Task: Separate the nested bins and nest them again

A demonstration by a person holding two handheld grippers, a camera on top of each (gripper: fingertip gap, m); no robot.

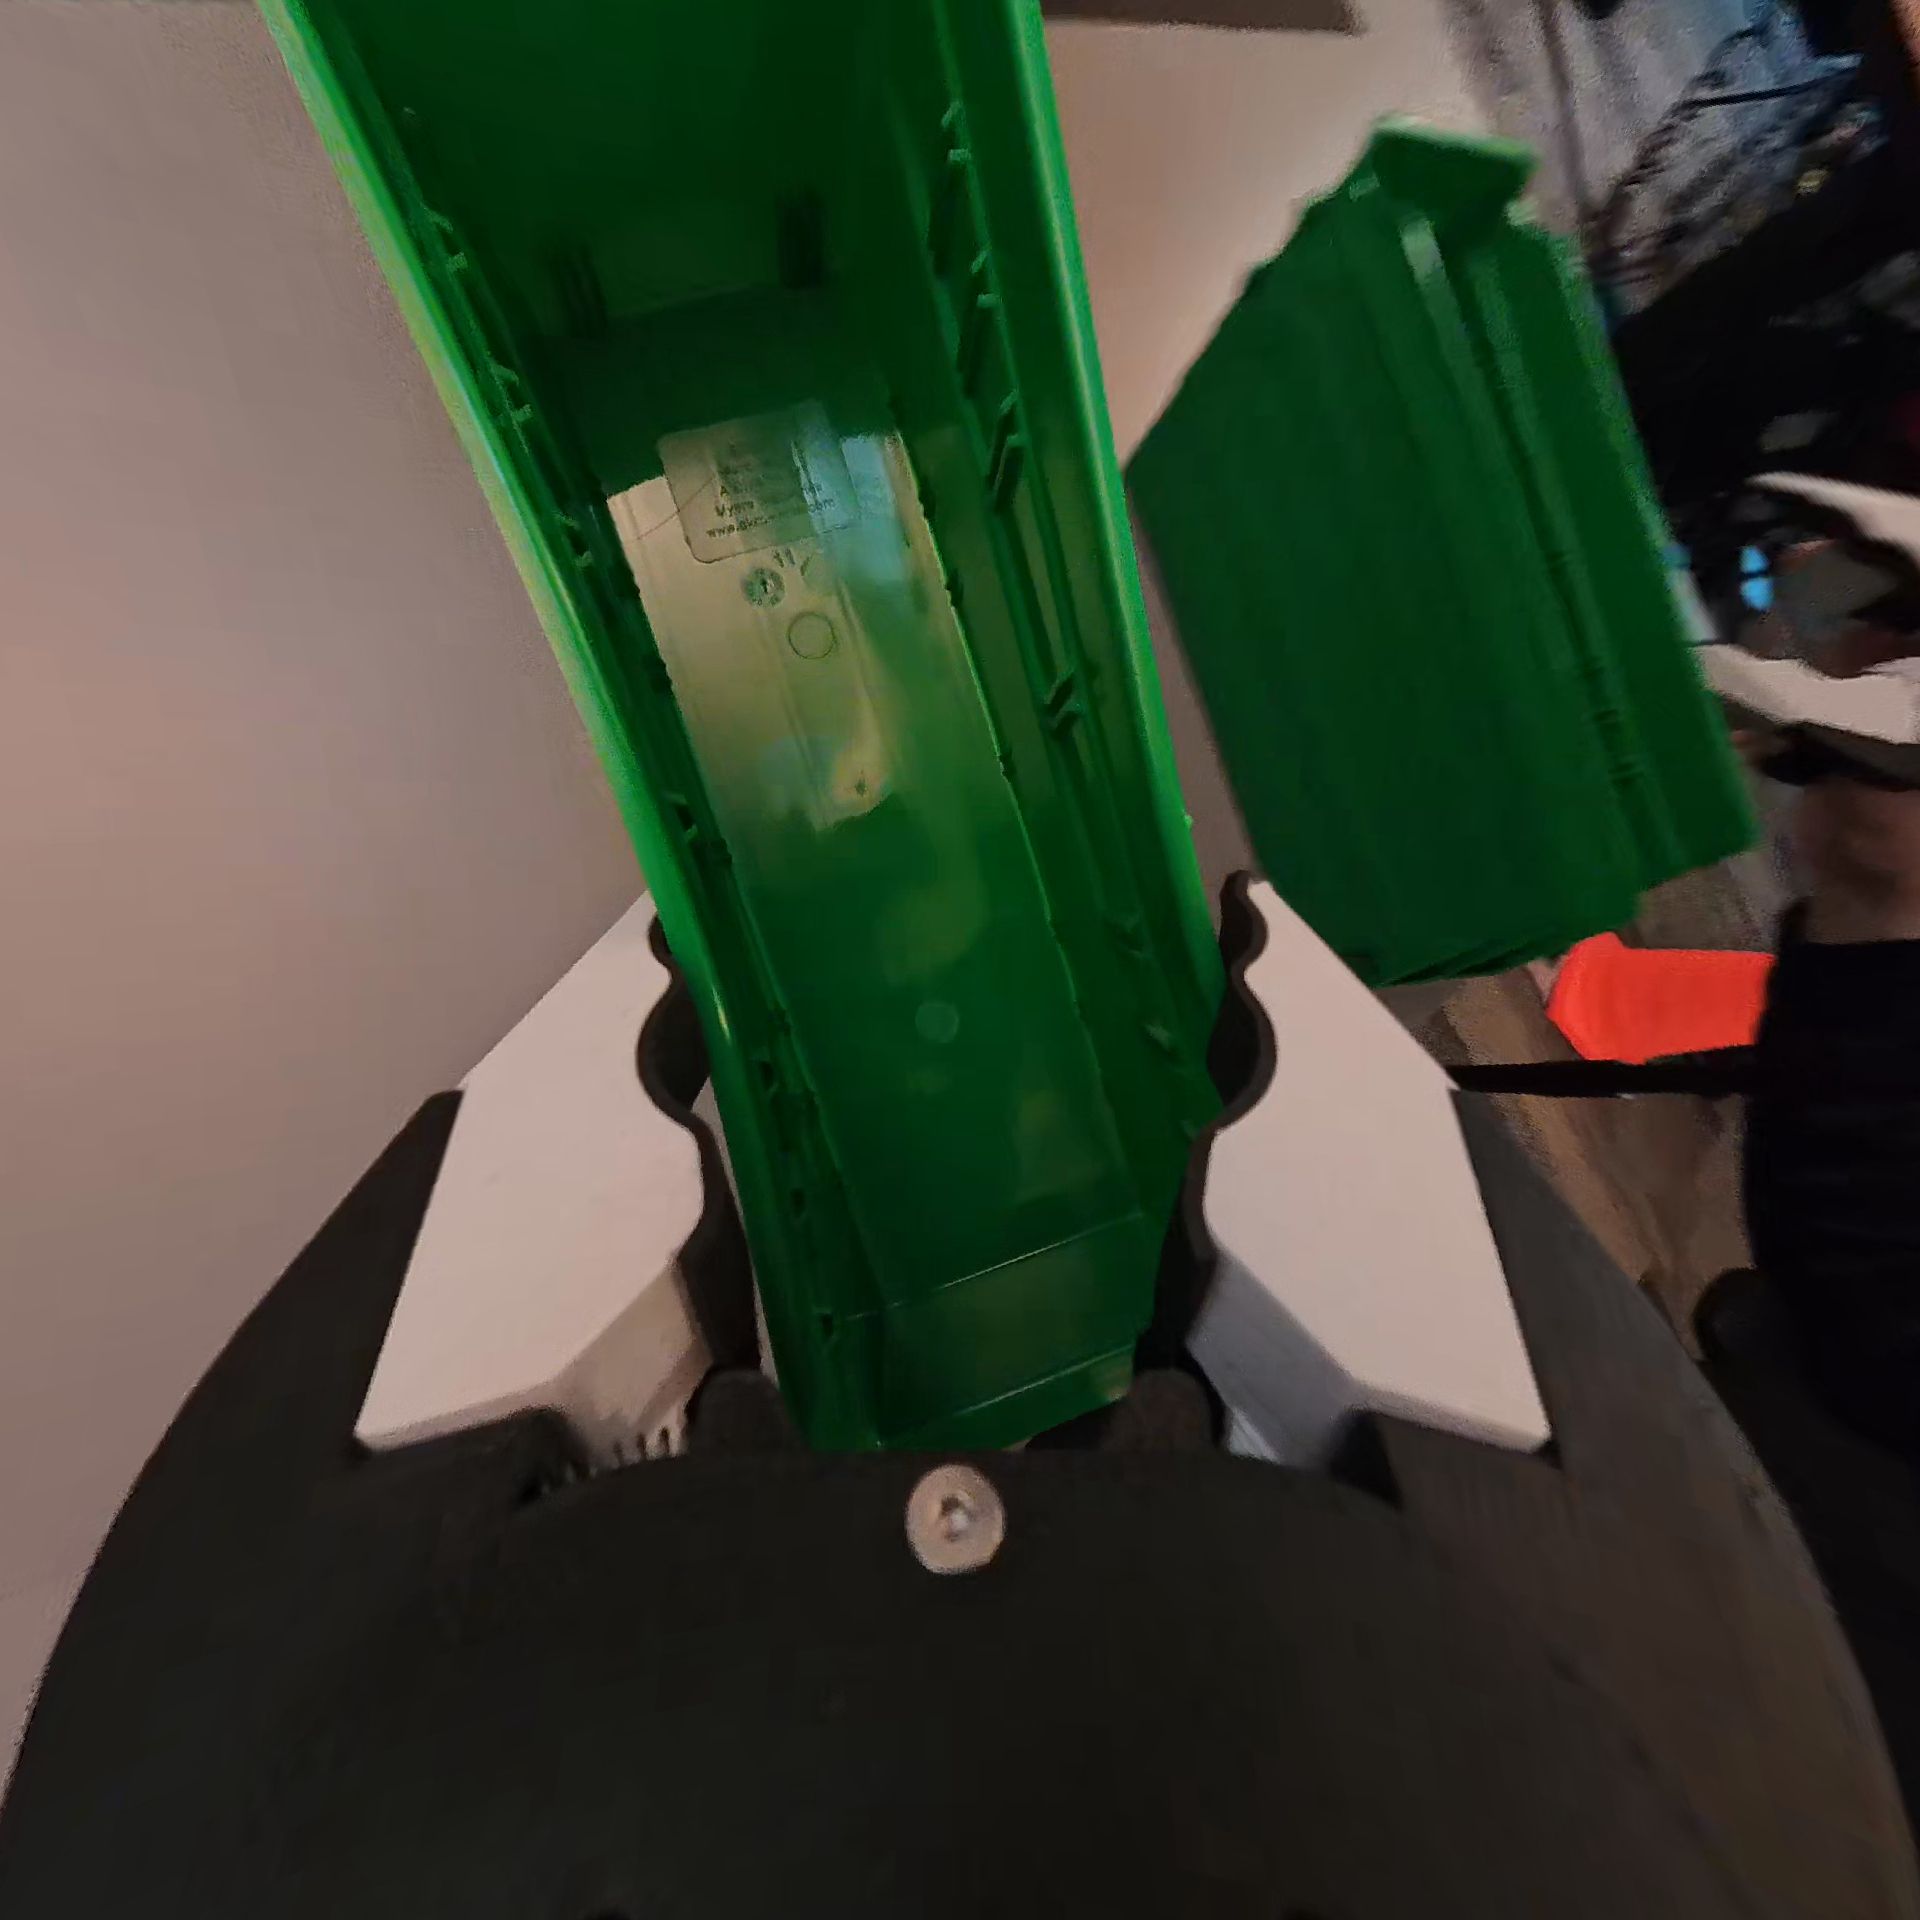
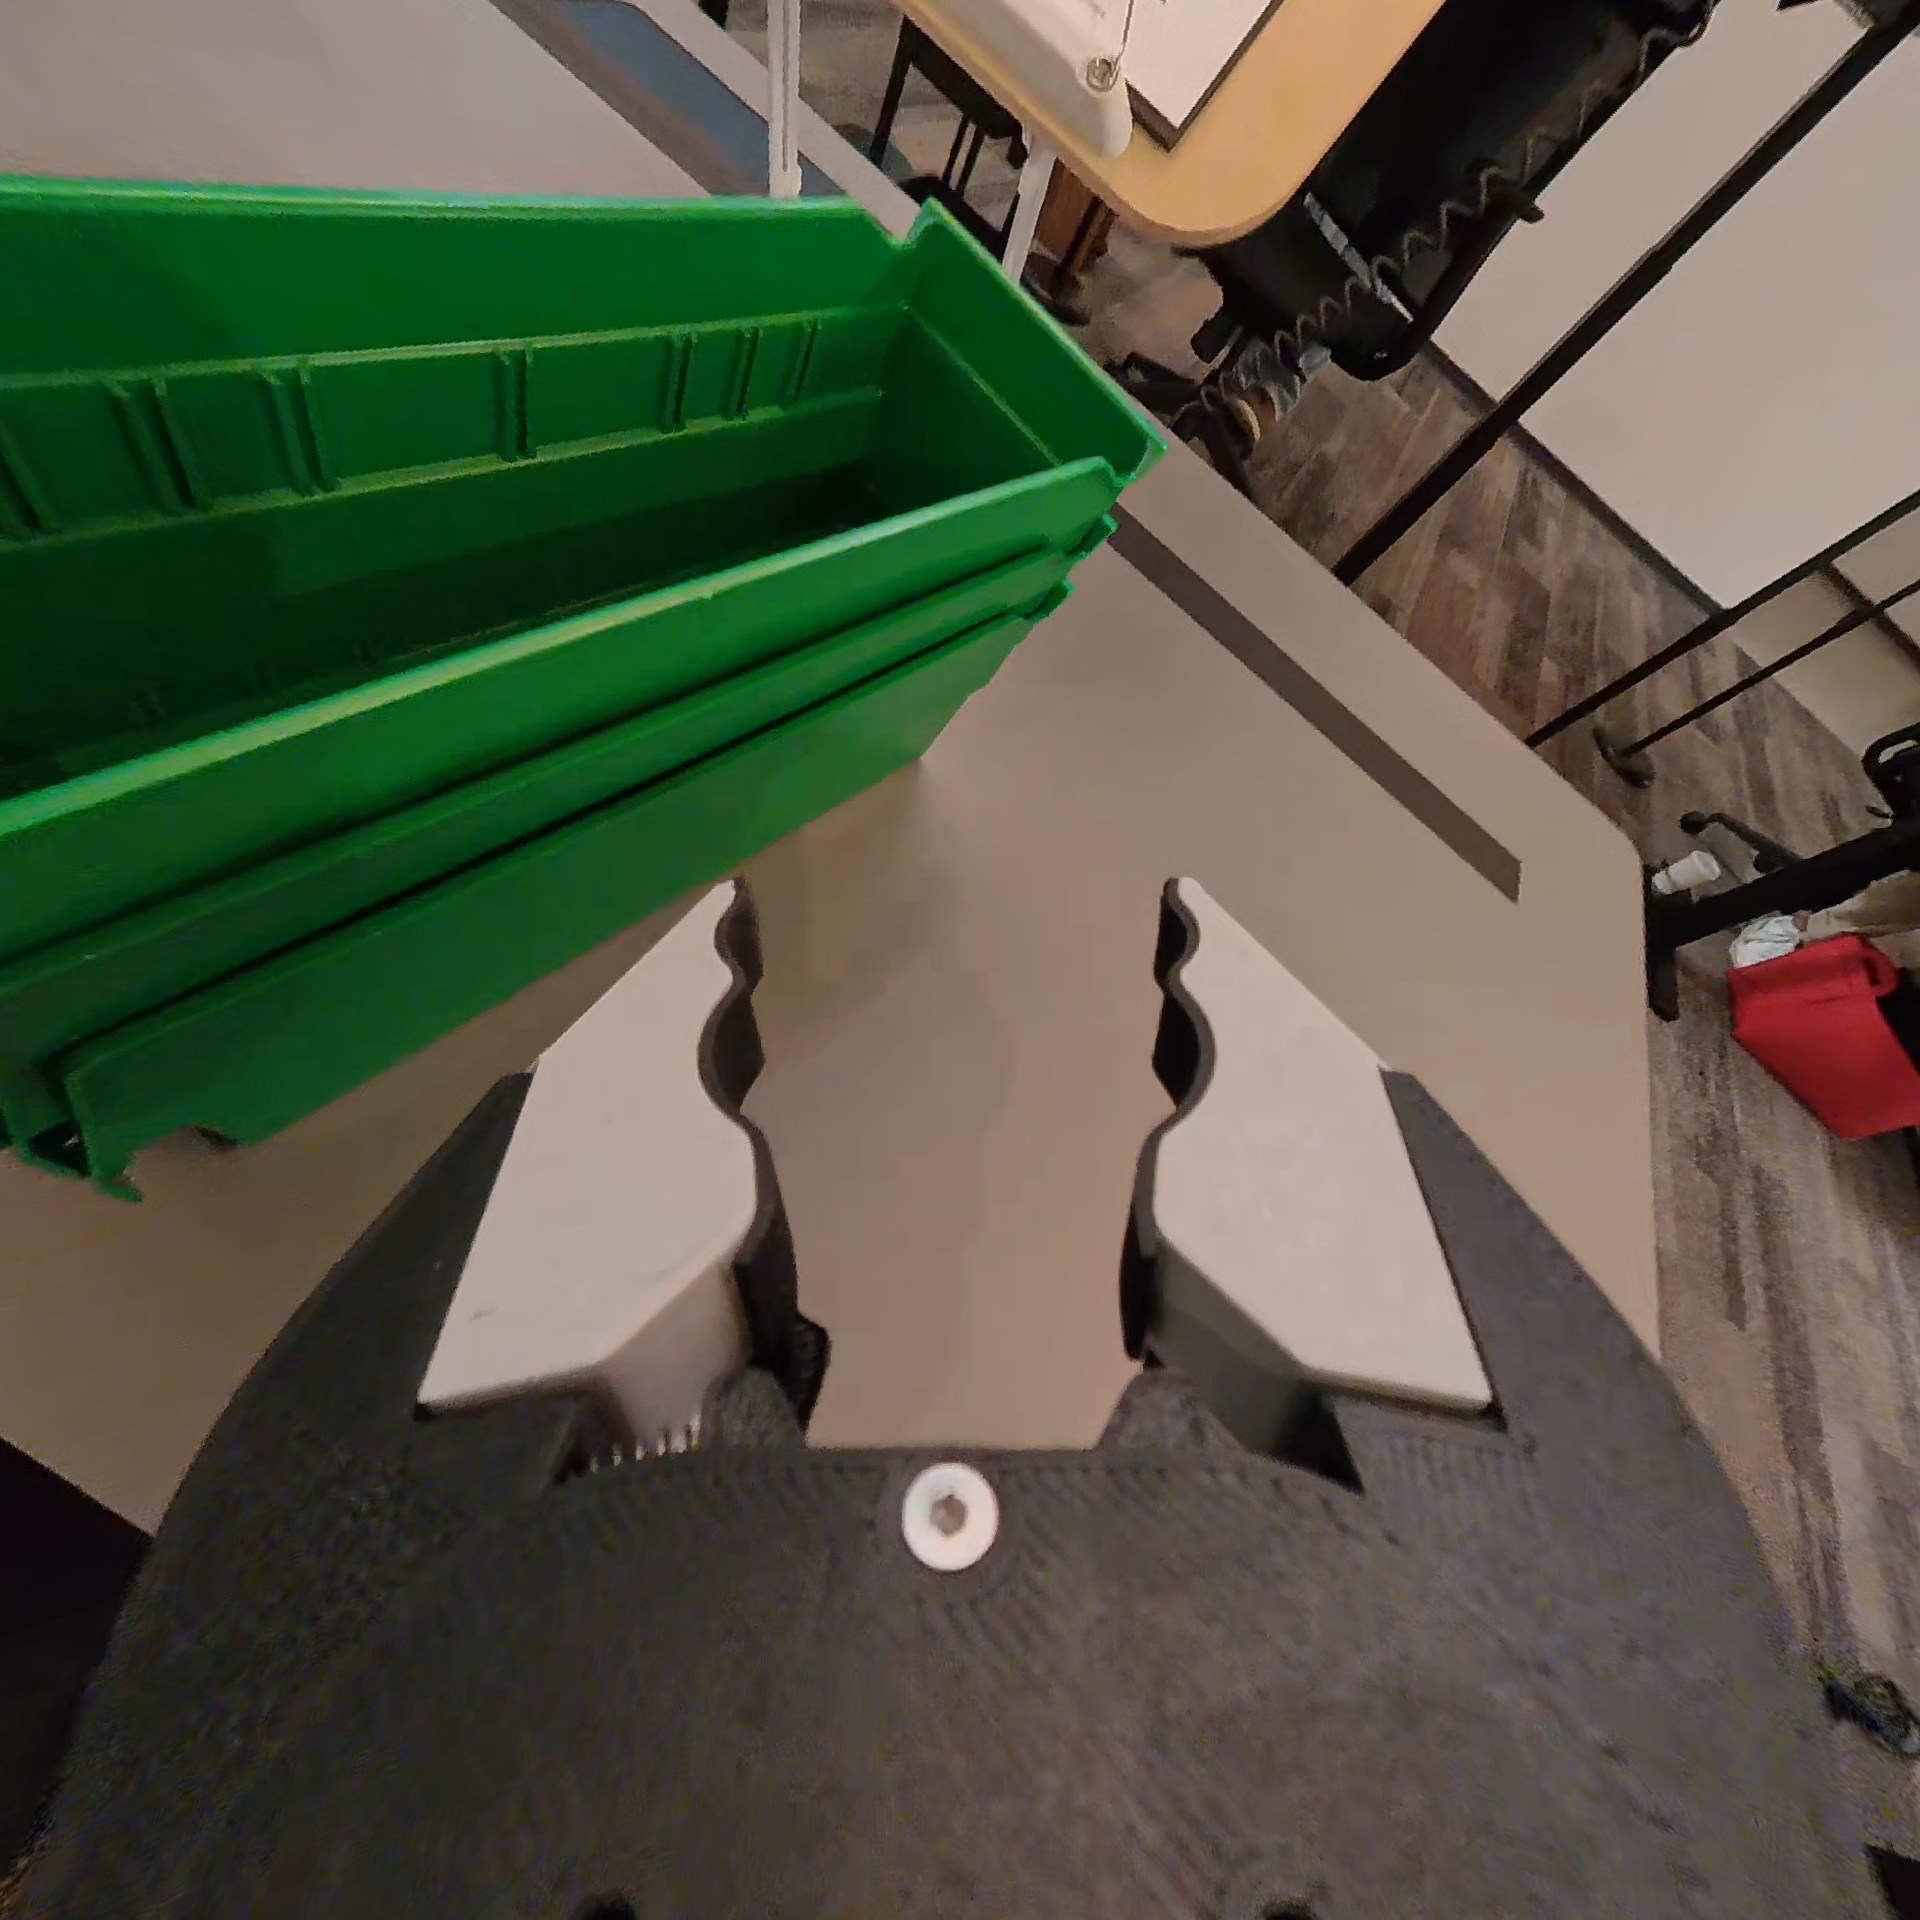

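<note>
In the left wrist view my left gripper (image 1: 956, 997) is shut on a long green bin (image 1: 831, 623). The bin is lifted and I see its underside, with a pale sticker on it. A stack of nested green bins (image 1: 1434, 582) lies apart to its right. In the right wrist view the same nested stack (image 2: 468, 644) sits on the beige table (image 2: 1247, 779) at the left, open side up, with three rims showing. My right gripper (image 2: 956, 904) is open and empty, just right of the stack's near end and not touching it.
The table's rounded corner and edge (image 2: 1621, 935) lie to the right, with wood-pattern floor beyond. A red bag (image 2: 1818, 1039) stands on the floor. Black stand legs (image 2: 1558, 364) and another table (image 2: 1247, 156) stand behind. A dark sleeve (image 1: 1829, 1143) is at the right.
</note>
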